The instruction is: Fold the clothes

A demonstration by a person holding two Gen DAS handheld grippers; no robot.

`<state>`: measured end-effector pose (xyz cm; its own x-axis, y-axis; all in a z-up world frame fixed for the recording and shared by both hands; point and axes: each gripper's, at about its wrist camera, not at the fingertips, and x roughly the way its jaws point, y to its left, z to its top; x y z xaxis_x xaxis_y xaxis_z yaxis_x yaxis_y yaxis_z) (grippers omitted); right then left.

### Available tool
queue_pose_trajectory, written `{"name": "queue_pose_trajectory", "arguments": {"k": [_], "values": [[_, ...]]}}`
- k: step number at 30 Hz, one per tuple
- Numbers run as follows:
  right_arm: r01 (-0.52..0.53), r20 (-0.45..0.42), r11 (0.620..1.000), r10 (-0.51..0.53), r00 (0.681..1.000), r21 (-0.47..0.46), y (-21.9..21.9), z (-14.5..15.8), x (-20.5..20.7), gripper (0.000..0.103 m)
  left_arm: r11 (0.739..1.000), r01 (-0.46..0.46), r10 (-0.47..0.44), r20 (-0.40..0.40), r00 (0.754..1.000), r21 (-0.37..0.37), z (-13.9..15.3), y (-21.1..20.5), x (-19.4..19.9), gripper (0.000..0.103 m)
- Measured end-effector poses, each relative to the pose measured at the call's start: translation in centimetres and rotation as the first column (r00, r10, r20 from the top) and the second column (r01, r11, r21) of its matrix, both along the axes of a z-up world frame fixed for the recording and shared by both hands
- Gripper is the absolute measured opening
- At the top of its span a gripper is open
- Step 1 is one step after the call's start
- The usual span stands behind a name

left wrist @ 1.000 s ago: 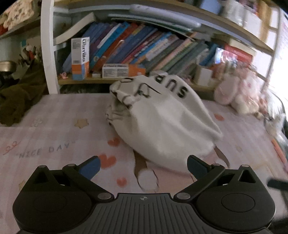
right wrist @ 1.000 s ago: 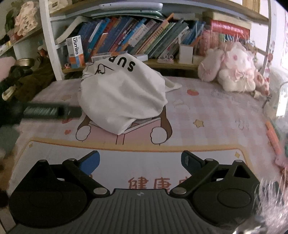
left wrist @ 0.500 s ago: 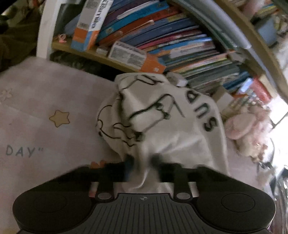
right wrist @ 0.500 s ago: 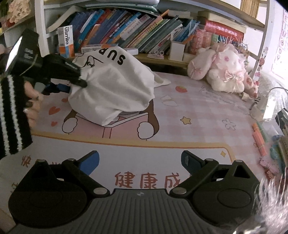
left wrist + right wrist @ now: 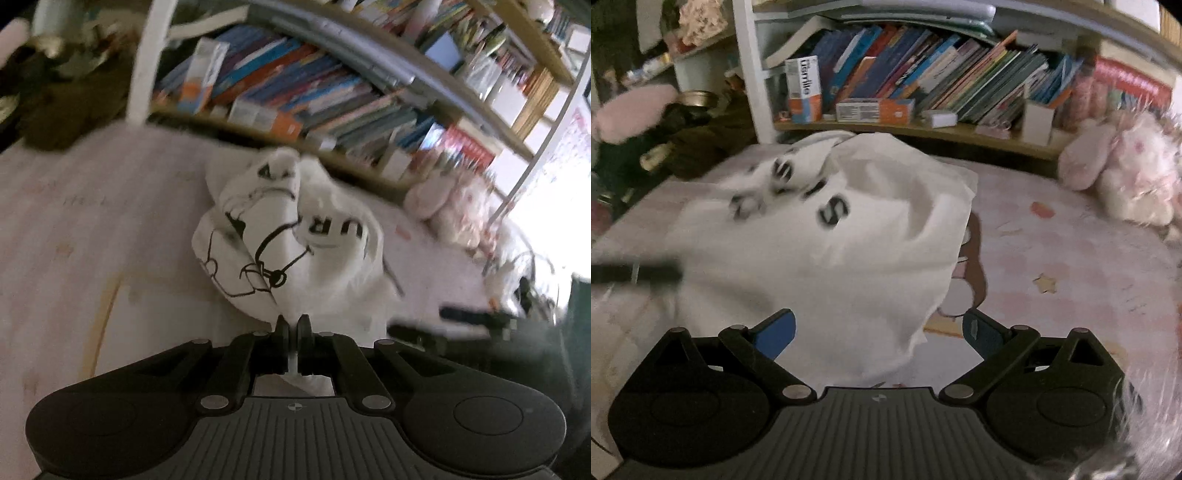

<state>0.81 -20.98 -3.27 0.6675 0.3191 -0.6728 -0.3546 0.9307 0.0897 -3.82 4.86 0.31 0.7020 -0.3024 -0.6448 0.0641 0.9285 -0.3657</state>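
While motion blur smears the white garment, the left hand-held gripper pinches its edge; the right hand-held gripper gapes wide.

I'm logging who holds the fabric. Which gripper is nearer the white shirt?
Left. The left gripper is shut on the white shirt's edge; the right gripper is open, its fingers apart beside the shirt's near hem, not gripping it.

The shirt lay bunched on the mat, before the bookshelf. Books stood on that shelf, a box at their left. A plush toy sat right of the shirt. The left tool met the shirt's near edge; the right tool straddled its near corner.
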Motion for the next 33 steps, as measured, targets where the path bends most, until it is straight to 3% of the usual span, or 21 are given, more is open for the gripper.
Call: {"name": "queue_pose_trajectory", "arguments": {"k": [5, 7, 9, 10, 12, 13, 14, 16, 19, 21, 23, 25, 27, 30, 33], "values": [[-0.033, -0.084, 0.997, 0.039, 0.996, 0.069, -0.7, -1.4, 0.2, 0.097, 0.998, -0.015, 0.017, -0.033, 0.999, 0.057, -0.1, -1.0, -3.0, 0.003], [-0.005, -0.132, 0.994, 0.019, 0.991, 0.109, -1.2, -2.1, 0.6, 0.082, 0.996, -0.019, 0.022, -0.042, 0.999, 0.083, 0.0, -1.4, -4.1, 0.005], [0.03, -0.194, 0.991, -0.004, 0.981, 0.133, -1.4, -2.7, 1.1, 0.05, 0.995, -0.043, 0.046, -0.032, 0.998, 0.093, 0.3, -1.5, -5.0, 0.013], [0.027, -0.209, 0.989, 0.004, 0.978, 0.145, -1.5, -2.7, 1.1, 0.045, 0.994, -0.057, 0.059, -0.024, 0.998, 0.094, 0.5, -1.5, -5.4, 0.019], [0.018, -0.237, 0.985, 0.023, 0.971, 0.17, -1.6, -2.8, 1.0, 0.015, 0.993, -0.092, 0.092, 0.008, 0.996, 0.068, 0.8, -0.9, -5.6, 0.05], [-0.002, -0.238, 0.983, 0.046, 0.97, 0.184, -1.6, -2.5, 0.9, 0.015, 0.992, -0.113, 0.112, 0.024, 0.993, 0.055, 0.8, -0.5, -5.7, 0.072], [-0.021, -0.237, 0.98, 0.069, 0.969, 0.2, -1.7, -2.2, 0.8, 0.013, 0.987, -0.157, 0.155, 0.039, 0.987, 0.041, 0.7, -0.1, -5.5, 0.079], [-0.029, -0.209, 0.97, 0.081, 0.975, 0.243, -2.4, -1.0, 0.5, 0.012, 0.978, -0.21, 0.209, 0.034, 0.977, 0.009, 0.2, 0.7, -4.5, 0.079], [0.026, -0.156, 0.949, 0.025, 0.988, 0.316, -4.3, 1.5, 0.4, 0.011, 0.961, -0.272, 0.269, -0.054, 0.962, -0.058, -1.7, 1.9, -2.1, 0.076], [0.037, -0.12, 0.935, 0.006, 0.993, 0.352, -5.3, 3.2, 0.3, 0.011, 0.948, -0.275, 0.26, -0.105, 0.96, -0.162, -3.0, 2.6, -0.4, 0.071], [0.023, -0.097, 0.931, 0.013, 0.995, 0.365, -5.7, 4.8, 0.2, 0.011, 0.928, -0.25, 0.221, -0.133, 0.966, -0.277, -4.2, 2.9, 0.9, 0.032], [-0.008, -0.094, 0.93, 0.045, 0.995, 0.368, -5.6, 5.9, -0.3, 0.011, 0.927, -0.219, 0.216, -0.044, 0.975, -0.306, -1.5, 3.8, 0.0, 0.003], [-0.047, -0.096, 0.925, 0.09, 0.991, 0.378, -5.4, 7.0, -1.1, 0.011, 0.926, -0.185, 0.211, 0.046, 0.976, -0.331, 1.2, 4.7, -0.9, 0.002], [-0.139, -0.059, 0.876, 0.187, 0.98, 0.463, -5.3, 9.9, -3.3, 0.011, 0.923, -0.13, 0.206, 0.181, 0.962, -0.361, 5.2, 6.1, -2.3, 0.002], [-0.251, 0.07, 0.747, 0.265, 0.962, 0.616, -7.0, 14.6, -5.4, 0.011, 0.921, -0.071, 0.202, 0.313, 0.928, -0.384, 9.3, 7.5, -3.7, 0.002]]}}
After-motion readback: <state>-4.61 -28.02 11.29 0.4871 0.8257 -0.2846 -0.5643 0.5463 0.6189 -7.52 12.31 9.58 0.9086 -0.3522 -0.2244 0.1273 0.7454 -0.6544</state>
